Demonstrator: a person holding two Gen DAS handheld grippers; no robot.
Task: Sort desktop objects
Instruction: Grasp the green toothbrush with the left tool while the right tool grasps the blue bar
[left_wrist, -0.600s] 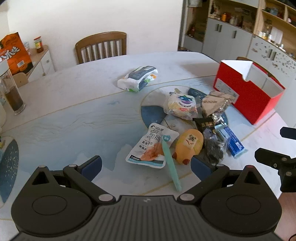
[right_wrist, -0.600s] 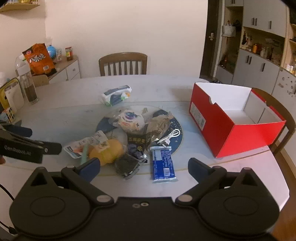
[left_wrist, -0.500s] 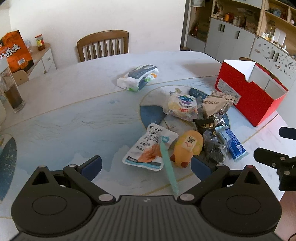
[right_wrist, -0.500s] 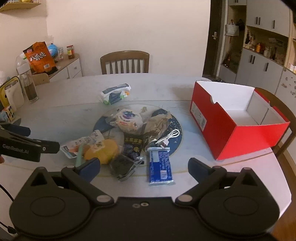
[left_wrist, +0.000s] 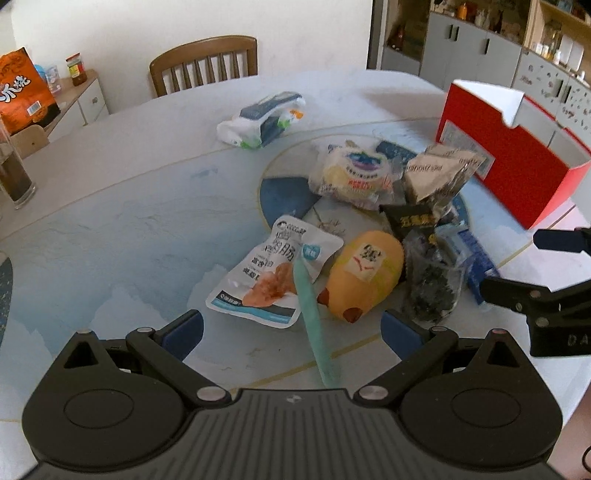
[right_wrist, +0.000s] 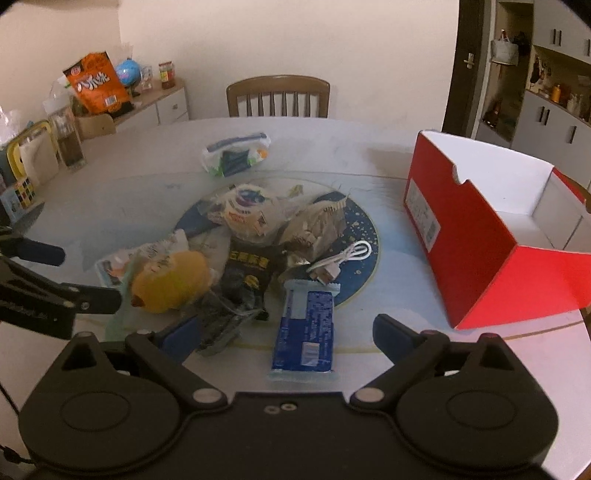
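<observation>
Left gripper (left_wrist: 291, 326) spread wide at the lower centre of its own view, blue-padded fingers (left_wrist: 183, 328) clear of everything, grasping nothing; hovering over the near end of a long pale-green plastic stick (left_wrist: 314, 321), whose lower tip is cut off behind the gripper body. Right gripper (right_wrist: 287, 330) likewise released and empty, blue pads either side of a blue rectangular foil snack bar (right_wrist: 304, 334) lying below them, not pressed. Jumbled at mid-frame in the left view: a white flat pouch with an orange food print (left_wrist: 273, 277), a yellow rounded soft packet (left_wrist: 364, 275), a clear bag of dark dried bits (left_wrist: 432, 284), a black sachet with gold lettering (left_wrist: 412, 219), a crumpled beige paper bag (left_wrist: 437, 171) and a round clear-wrapped pastry (left_wrist: 354, 173), overlapping so that edges are hard to separate. White coiled USB cable (right_wrist: 341, 260) seen only in the right view, possibly resting on the black sachet's corner. White-and-blue tissue pack (left_wrist: 262, 120) apart, further up. Open red cardboard box with white inside (right_wrist: 491, 229) at the right, partly cropped. Underneath, a pale marble-patterned round table (left_wrist: 129, 206) with a dark blue centre disc (right_wrist: 364, 236); beyond, a brown wooden slatted chair (left_wrist: 205, 62), cream wall, grey cabinets (left_wrist: 465, 48) at upper right, an orange snack bag (right_wrist: 98, 83) on a sideboard at upper left.
</observation>
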